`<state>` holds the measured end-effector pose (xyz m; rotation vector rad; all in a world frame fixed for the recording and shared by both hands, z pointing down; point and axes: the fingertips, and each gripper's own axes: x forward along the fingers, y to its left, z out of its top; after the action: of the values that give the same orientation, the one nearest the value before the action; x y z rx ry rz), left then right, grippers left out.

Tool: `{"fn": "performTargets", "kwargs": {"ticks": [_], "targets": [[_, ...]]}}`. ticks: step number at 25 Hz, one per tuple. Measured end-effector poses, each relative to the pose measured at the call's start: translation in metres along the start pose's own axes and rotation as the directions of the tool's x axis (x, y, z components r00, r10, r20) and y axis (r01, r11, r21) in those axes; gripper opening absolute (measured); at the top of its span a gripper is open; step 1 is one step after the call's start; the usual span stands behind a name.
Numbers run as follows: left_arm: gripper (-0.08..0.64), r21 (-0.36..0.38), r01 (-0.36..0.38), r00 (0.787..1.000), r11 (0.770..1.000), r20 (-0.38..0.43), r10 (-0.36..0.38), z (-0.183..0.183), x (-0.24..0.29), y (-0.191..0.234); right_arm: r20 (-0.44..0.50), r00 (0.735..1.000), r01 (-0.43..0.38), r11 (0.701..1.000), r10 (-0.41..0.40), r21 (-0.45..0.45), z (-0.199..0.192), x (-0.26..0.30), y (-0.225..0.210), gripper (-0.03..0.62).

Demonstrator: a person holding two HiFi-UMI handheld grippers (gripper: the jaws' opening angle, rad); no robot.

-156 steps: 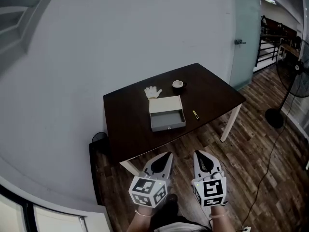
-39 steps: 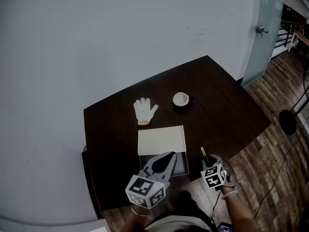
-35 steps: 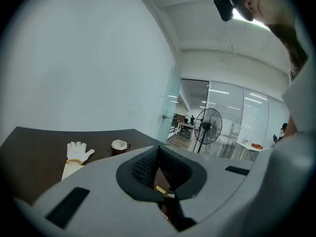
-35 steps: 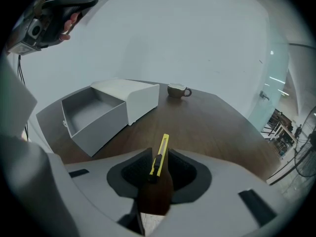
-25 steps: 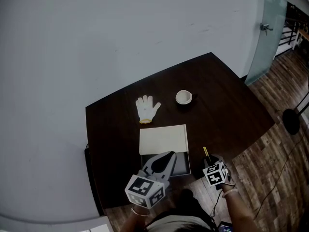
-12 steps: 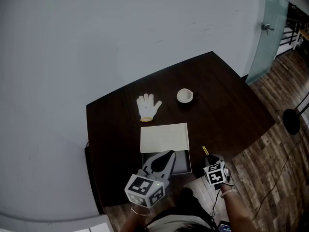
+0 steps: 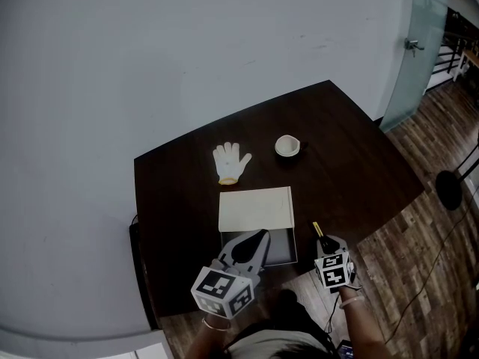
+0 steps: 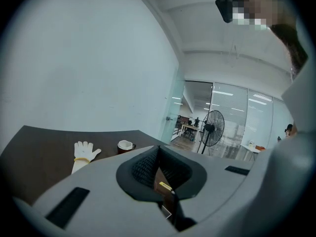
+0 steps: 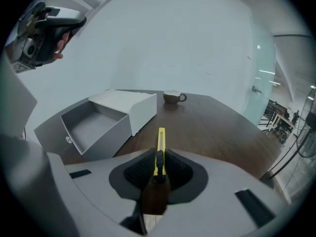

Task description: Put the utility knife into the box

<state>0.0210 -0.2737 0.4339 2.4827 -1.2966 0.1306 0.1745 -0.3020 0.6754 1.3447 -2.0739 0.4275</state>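
1. The right hand-held gripper [image 7: 327, 244] [image 9: 159, 157] had its jaws closed against the near end of the utility knife [image 7: 317, 229] [image 9: 160, 147]. The yellow body ran out past the tips toward the far side.
2. The knife sat low over the bench [image 7: 352, 163], near its near edge and just right of the box [image 7: 255, 209] (outside it, not in it).
3. The left hand-held gripper [image 7: 258, 238] [image 8: 159, 152] was held above the near edge. Its jaw tips were together, with nothing between them.
4. The box's grey drawer [image 7: 281, 247] [image 9: 91, 125] stood pulled out toward the near edge and showed a bare floor, while the white sleeve lay behind it.
5. Farther back on the dark brown, matt bench lay a white glove [image 7: 230, 161] [image 8: 84, 152]. To its right stood a cup [image 7: 287, 146] [image 9: 171, 97], well apart from the box.
6. A plain pale wall [image 7: 187, 51] rose behind the bench.
7. Dark wood-plank flooring [image 7: 419, 260] spread to the right, a frosted glass door [image 7: 419, 36] stood at the far right, and a standing fan [image 8: 211, 130] showed beyond.
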Motion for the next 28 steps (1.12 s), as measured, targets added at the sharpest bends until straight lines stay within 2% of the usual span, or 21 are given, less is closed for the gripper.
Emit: {"fn": "performTargets", "kwargs": {"ticks": [13,28], "targets": [[0.018,-0.015,-0.017,0.998,1.0,0.053,0.018,0.006,-0.027,0.008,0.07,0.998,0.0,1.0,0.0,0.001,0.023,-0.027,0.024,0.068],[0.018,-0.038,-0.046,0.992,0.998,0.113,0.05,0.012,-0.057,0.009,0.122,0.991,-0.048,0.996,0.057,-0.079,0.048,-0.047,0.057,0.069]]}}
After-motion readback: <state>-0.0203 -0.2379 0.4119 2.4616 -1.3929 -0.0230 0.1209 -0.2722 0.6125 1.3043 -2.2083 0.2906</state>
